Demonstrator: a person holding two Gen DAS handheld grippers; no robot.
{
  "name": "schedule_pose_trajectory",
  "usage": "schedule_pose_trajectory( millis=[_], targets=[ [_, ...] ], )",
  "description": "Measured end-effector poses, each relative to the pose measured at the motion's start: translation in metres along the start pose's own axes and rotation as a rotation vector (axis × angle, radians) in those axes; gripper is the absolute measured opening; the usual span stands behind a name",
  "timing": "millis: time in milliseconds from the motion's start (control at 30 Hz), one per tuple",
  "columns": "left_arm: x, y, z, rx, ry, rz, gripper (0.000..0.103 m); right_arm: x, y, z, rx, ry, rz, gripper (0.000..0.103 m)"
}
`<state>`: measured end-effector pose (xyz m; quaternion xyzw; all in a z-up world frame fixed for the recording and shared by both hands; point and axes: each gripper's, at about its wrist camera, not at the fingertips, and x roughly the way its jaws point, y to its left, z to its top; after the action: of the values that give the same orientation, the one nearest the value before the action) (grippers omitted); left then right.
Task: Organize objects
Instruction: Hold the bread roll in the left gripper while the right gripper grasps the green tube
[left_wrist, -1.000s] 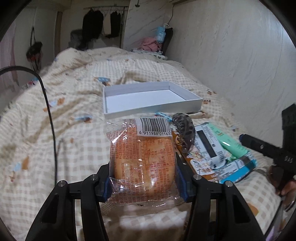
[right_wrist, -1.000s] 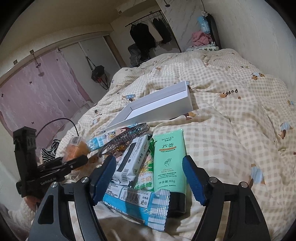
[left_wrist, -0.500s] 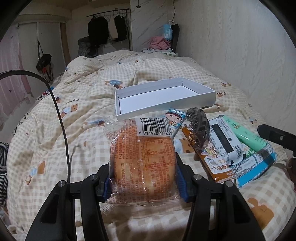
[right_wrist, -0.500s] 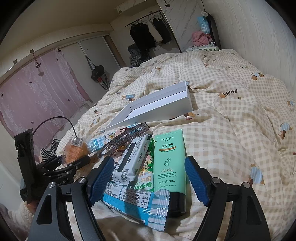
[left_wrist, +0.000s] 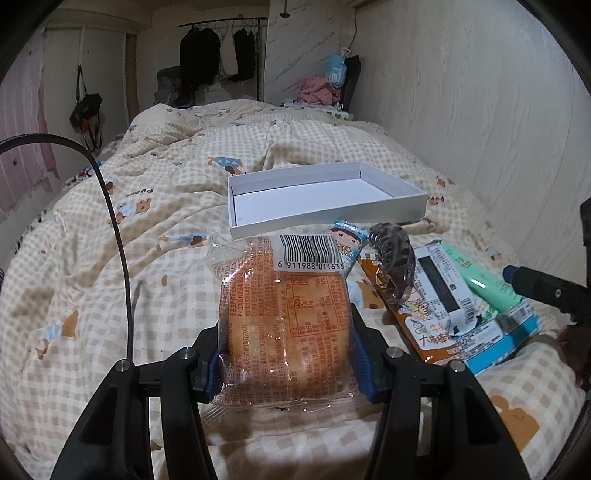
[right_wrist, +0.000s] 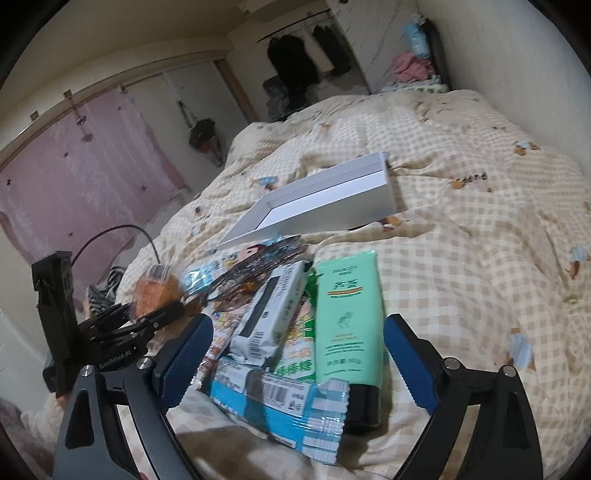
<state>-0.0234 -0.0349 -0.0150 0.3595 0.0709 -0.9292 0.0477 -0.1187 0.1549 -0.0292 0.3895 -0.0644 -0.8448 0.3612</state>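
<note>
My left tongs (left_wrist: 286, 363) grip a wrapped bread packet (left_wrist: 284, 317) by its lower sides, held above the bed (left_wrist: 110, 258) in front of the white box (left_wrist: 325, 201). I judge it light, soft and easily crushed, its film slippery, so a gentle hold across the loaf suits it. My right tongs (right_wrist: 295, 354) stand open over the heap of packets: green tube (right_wrist: 347, 321), blue wrapper (right_wrist: 280, 410). Whatever lies under the heap is hidden.

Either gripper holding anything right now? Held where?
The left gripper is shut on the orange snack packet, pinched across its lower sides, barcode end pointing away. The right gripper is open, holding nothing, over the green tube.
</note>
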Motion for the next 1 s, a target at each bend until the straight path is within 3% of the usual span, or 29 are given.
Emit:
schedule_pose_trajectory(
  millis=[100, 167, 300, 367, 400, 600, 667, 700, 800, 900, 1000],
  targets=[
    [-0.001, 0.007, -0.001, -0.038, -0.005, -0.04, 0.059, -0.004, 0.001, 0.01, -0.02, 0.018, 0.019, 0.094],
    [0.0, 0.01, -0.001, -0.053, 0.001, -0.059, 0.059, -0.003, 0.002, 0.018, -0.053, 0.046, -0.013, 0.094],
    [0.001, 0.01, -0.001, -0.062, 0.007, -0.071, 0.059, 0.012, 0.013, 0.025, -0.106, 0.154, -0.044, 0.094],
    [0.0, 0.01, -0.001, -0.062, 0.006, -0.073, 0.059, 0.021, 0.018, 0.027, -0.117, 0.204, -0.014, 0.085],
    [0.0, 0.009, -0.001, -0.063, 0.007, -0.072, 0.059, 0.026, 0.021, 0.028, -0.122, 0.226, -0.006, 0.075],
    [-0.001, 0.009, -0.002, -0.07, 0.004, -0.075, 0.059, 0.039, 0.013, 0.043, -0.133, 0.292, -0.162, 0.074],
    [-0.002, 0.009, -0.003, -0.069, 0.005, -0.076, 0.059, 0.042, 0.004, 0.041, -0.128, 0.341, -0.221, 0.066],
    [-0.002, 0.008, -0.003, -0.068, 0.007, -0.077, 0.059, 0.045, -0.001, 0.037, -0.133, 0.374, -0.245, 0.056],
    [-0.002, 0.009, -0.003, -0.069, 0.009, -0.082, 0.059, 0.051, -0.016, 0.024, -0.079, 0.432, -0.207, 0.053],
    [-0.002, 0.01, -0.004, -0.071, 0.01, -0.083, 0.059, 0.049, -0.021, 0.021, -0.04, 0.415, -0.185, 0.041],
    [-0.002, 0.01, -0.004, -0.074, 0.011, -0.085, 0.059, 0.033, -0.021, 0.03, -0.043, 0.338, -0.201, 0.041]
  ],
)
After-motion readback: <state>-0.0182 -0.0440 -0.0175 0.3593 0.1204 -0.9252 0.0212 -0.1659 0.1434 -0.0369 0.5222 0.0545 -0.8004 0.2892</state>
